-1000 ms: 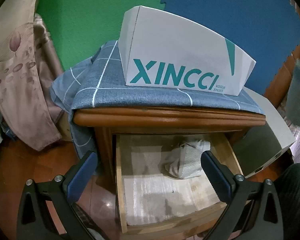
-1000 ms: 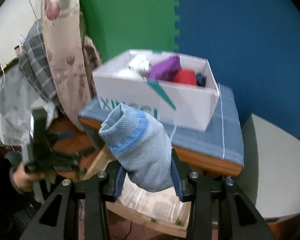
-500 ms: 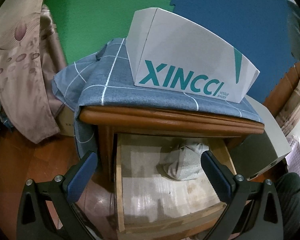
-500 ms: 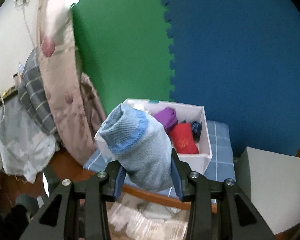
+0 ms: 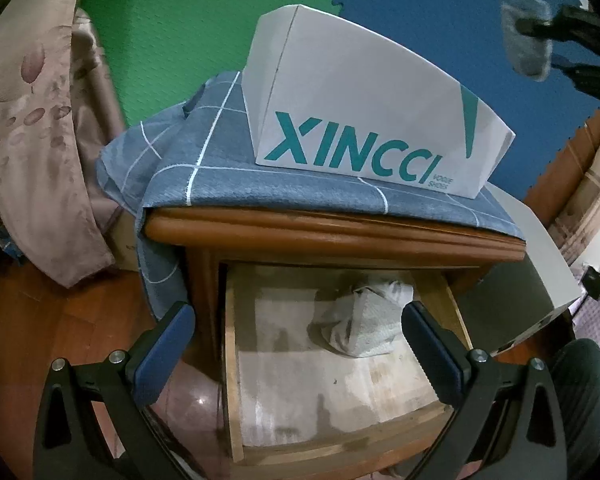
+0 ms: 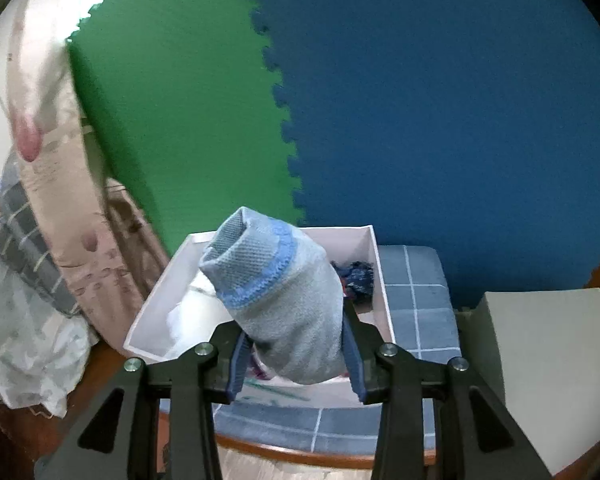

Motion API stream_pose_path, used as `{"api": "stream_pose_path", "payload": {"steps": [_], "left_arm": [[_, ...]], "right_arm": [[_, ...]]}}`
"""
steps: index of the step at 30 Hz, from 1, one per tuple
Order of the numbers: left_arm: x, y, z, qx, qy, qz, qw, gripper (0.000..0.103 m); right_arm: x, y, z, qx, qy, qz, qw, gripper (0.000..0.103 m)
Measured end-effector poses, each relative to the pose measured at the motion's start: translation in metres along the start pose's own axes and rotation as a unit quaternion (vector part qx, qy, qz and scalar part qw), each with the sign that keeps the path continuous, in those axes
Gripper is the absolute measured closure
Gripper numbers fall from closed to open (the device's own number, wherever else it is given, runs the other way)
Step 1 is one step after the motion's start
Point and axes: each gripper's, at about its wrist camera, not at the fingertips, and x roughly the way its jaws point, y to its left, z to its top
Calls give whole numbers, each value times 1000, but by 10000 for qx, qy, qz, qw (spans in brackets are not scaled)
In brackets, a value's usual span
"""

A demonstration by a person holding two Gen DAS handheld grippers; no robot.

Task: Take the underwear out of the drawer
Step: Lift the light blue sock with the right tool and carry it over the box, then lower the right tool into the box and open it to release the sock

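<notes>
From the left wrist view, the left gripper [image 5: 296,336] hangs over the open drawer [image 5: 332,408] of a wooden nightstand [image 5: 332,236], its jaws spread wide with nothing between them. Its blue pads stand to either side of the drawer's mouth and touch nothing. Inside the drawer, toward the far right corner, lies a crumpled pale garment [image 5: 364,324] on the bare wooden bottom. On top of the nightstand a blue checked cloth [image 5: 220,176] carries a white shoe box [image 5: 364,120] with teal lettering. At the upper right edge, blurred, the right gripper [image 5: 540,46] shows above the box with a grey bundle in it.

From the right wrist view, the right gripper [image 6: 296,358] is closed partway on a rolled grey-blue piece of underwear [image 6: 280,300] with a brighter blue band; both pads press into its sides and the roll sticks up and to the left. The roll sits in front of the open shoe box [image 6: 382,292], whose inside shows white cloth at the left and a dark blue patterned item [image 6: 358,280] at the far right. Green and blue foam mats [image 6: 440,120] cover the wall behind.
</notes>
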Motion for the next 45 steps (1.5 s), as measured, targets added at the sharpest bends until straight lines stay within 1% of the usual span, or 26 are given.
{"api": "stream_pose_path", "payload": {"steps": [3, 9, 17, 22, 34, 45], "left_arm": [[1, -1, 0, -15, 14, -42, 10000, 1], [0, -2, 0, -25, 34, -119, 9999, 1], [1, -3, 1, -81, 84, -182, 9998, 1], [3, -2, 2, -117, 129, -203, 9996, 1], [6, -4, -1, -111, 202, -196, 9995, 1], [8, -4, -4, -106, 251, -205, 9994, 1]], "right_arm": [[23, -3, 3, 17, 141, -150, 9998, 63], [55, -7, 3, 34, 303, -388, 9988, 63], [86, -12, -10, 89, 585, -445, 9973, 63], [97, -14, -17, 130, 686, -446, 9966, 63], [112, -6, -27, 66, 901, -380, 9952, 63], [120, -4, -29, 77, 958, -397, 9946, 63]]}}
